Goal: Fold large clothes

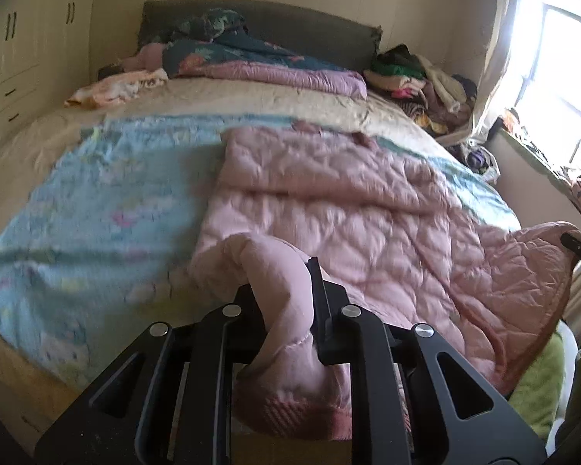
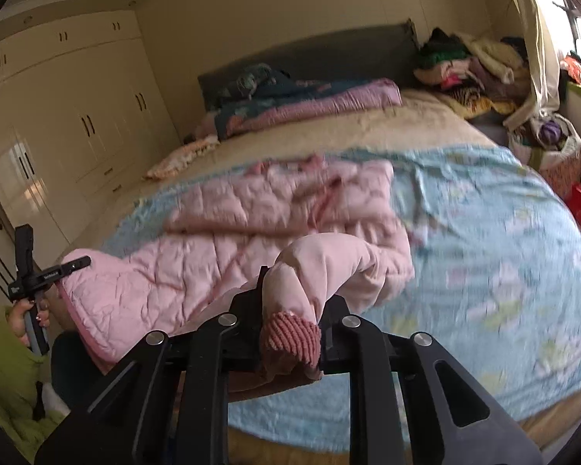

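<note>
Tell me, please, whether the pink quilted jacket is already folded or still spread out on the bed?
Still mostly spread: the pink quilted jacket lies open across the blue blanket, only its near end bunched in both grippers.

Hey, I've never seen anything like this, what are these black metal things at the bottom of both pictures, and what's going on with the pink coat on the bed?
There is no robot here. A person holds a hand-operated, two-finger gripper in each hand, and a wide-angle camera on each one looks forward along its fingers. That is why black metal fills the bottom of both pictures.

One picture comes from the left gripper, the other from the right gripper. In the right-hand view you can also see the left one from outside, in the person's hand.

On the bed lies a light blue blanket, and on it a pink quilted jacket. Each gripper is shut on a part of the jacket; the right one pinches it near a ribbed cuff. Folded bedding and a pile of clothes sit at the far end.
</note>
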Available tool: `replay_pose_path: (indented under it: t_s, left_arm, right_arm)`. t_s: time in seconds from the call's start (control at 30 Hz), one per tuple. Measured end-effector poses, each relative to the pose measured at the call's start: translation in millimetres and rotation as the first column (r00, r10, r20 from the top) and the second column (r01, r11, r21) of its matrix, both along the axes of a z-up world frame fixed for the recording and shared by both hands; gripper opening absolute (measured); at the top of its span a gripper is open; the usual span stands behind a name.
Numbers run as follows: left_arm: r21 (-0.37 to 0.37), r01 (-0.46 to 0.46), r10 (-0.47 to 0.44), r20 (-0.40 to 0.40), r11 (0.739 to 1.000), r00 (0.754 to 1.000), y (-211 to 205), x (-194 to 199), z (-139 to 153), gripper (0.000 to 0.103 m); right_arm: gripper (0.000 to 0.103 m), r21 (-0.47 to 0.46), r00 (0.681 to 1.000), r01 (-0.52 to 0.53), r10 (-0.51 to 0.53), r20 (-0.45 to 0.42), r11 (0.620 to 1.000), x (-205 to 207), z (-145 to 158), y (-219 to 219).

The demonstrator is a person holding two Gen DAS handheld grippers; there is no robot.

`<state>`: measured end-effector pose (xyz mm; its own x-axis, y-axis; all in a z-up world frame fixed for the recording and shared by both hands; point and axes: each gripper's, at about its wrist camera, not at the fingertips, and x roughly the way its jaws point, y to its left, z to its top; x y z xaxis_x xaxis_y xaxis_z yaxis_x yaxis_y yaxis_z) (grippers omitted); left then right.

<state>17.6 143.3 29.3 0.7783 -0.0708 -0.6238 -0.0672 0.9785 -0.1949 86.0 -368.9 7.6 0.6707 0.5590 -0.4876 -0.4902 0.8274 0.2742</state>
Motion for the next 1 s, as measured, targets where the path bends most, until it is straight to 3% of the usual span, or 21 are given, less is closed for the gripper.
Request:
replay_pose_path:
  t_s: [0.6, 0.83, 1.0]
  left_arm:
    - [-0.073, -0.053, 0.064, 0.162, 0.996, 0.985, 34, 72, 83, 0.010]
    - [-0.076, -0.085, 0.098, 0.194, 0.994, 0.976, 40, 106, 110, 0.010]
    - [-0.037, -0.107, 0.112, 0.204, 0.994, 0.973, 36, 131, 122, 0.010]
  right_arm:
    - [0.017, 0.102, 0.990, 0.074, -0.085, 0.111, 0.992, 81, 82, -2]
    - [0.016, 0.149, 0.984, 0.121, -0.139, 0.111, 0.981, 117, 103, 1]
    - [0.016, 0.176, 0.981, 0.161, -0.177, 0.083, 0.971, 152, 113, 2]
